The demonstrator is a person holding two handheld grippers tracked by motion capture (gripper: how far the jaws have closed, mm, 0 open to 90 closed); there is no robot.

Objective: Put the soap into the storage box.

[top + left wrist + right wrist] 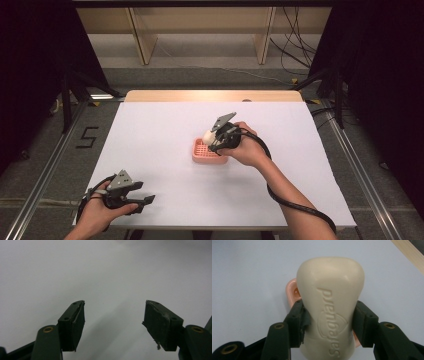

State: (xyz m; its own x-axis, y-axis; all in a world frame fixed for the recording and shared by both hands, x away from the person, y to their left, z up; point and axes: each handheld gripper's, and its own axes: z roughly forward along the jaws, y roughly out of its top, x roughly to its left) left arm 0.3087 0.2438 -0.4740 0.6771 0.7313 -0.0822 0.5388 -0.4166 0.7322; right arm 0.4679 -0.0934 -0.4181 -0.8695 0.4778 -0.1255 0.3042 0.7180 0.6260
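cream soap bar [329, 307], embossed lettering up, clamped by its sides in r gripper [328, 322], held just above pink soap dish [207, 152] near desk [165, 125] centre. l gripper [113, 322] near front-left corner, jaws apart, nothing between them, white desk surface beneath.

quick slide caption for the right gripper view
Right gripper clamps a cream soap bar above a pink soap dish.
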